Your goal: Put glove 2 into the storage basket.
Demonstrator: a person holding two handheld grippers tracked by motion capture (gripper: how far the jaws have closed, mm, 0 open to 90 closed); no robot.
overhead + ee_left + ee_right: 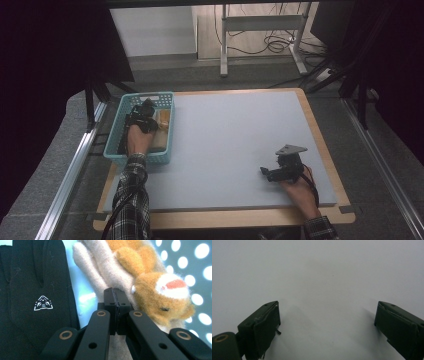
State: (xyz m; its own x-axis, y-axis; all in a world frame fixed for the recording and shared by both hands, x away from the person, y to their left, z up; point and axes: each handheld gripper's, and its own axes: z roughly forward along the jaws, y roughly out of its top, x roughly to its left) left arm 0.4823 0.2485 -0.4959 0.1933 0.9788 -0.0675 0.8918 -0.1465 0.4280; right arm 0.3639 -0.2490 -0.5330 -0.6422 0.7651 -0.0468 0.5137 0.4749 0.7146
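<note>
Our left gripper point(115, 293) is down inside the turquoise perforated plastic basket point(116, 134) at the near-left of the table, its jaws pressed together with the tips meeting over the cream knitted glove point(100, 272). From the left gripper view we cannot be sure how much wool sits between the pads — it may be a thin fold, or nothing at all. That is the first risk: if the pinch has caught only surface fluff, the glove could slide free once we lift and drop back into the basket.

The second risk lies just beside the tips. The orange-and-white plush toy animal point(160, 290) rests on the same cream glove, touching it, so pulling the glove up could drag the toy along or tip it over the basket wall. The black fleece glove with a small white logo point(32, 297) lies alongside on the other side (close enough that its edge could snag as well).

The basket is light, and a pull at an angle might shift it on the pale grey table mat point(235, 140).

Our right gripper point(327, 322) rests on bare mat at the near-right, jaws spread wide and holding nothing — too far off to steady the basket.
</note>
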